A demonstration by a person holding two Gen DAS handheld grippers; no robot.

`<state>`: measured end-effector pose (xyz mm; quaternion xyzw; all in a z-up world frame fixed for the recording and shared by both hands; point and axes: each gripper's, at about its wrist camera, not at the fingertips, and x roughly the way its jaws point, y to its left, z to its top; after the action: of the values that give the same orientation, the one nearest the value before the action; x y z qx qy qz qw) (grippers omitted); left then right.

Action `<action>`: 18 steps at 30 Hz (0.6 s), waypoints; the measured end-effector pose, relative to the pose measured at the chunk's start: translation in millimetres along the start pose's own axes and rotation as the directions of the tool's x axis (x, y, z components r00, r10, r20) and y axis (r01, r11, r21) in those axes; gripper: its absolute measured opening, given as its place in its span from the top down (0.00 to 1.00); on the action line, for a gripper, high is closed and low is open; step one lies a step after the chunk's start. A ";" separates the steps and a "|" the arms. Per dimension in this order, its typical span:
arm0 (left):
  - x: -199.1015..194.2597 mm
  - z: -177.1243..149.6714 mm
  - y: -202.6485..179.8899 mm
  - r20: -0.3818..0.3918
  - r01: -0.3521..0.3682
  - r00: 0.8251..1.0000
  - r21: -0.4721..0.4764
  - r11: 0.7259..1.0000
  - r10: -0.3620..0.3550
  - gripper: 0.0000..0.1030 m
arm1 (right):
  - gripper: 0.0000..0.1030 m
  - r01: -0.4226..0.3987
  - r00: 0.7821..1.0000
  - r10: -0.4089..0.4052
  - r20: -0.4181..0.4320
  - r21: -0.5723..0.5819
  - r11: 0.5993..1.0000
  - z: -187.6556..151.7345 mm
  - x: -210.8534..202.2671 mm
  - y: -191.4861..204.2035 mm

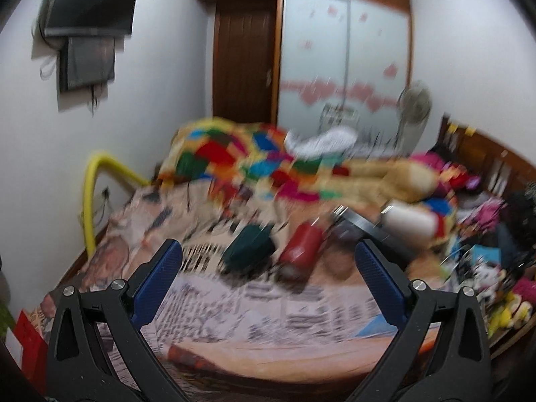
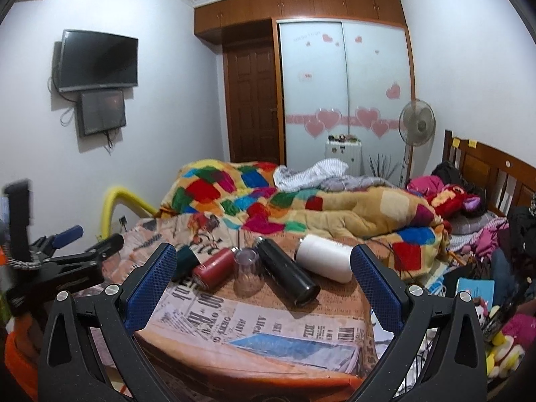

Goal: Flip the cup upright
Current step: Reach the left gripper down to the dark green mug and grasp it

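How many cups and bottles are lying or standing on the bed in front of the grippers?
5, left to right: a dark green cup, partly hidden; a red bottle; a clear cup upside down; a black bottle; a white container. More may be hidden behind.

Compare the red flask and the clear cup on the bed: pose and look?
The red flask lies on its side; the clear cup stands, apparently mouth-down. The red flask is opaque; the clear cup is see-through. The cup looks shorter and wider than the flask. Both rest side by side on the newspaper-print sheet.

Left gripper [image 1: 268,261]: black arms, silver screws, blue dimpled pads [image 1: 157,281].
Right gripper [image 2: 264,264]: same black frame, blue pads [image 2: 150,284].
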<state>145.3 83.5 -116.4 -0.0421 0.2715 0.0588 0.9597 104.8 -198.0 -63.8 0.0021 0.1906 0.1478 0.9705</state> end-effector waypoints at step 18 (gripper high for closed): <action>240.1 -29.6 47.2 -0.438 0.168 0.887 0.014 0.986 -0.145 0.22 | 0.00 0.062 0.976 -0.053 -0.211 0.036 0.997 -26.0 82.8 -16.7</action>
<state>326.8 148.4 -270.2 -0.0510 0.4760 -0.0369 0.8772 173.2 -191.4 -119.4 0.0014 0.2952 0.1152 0.9485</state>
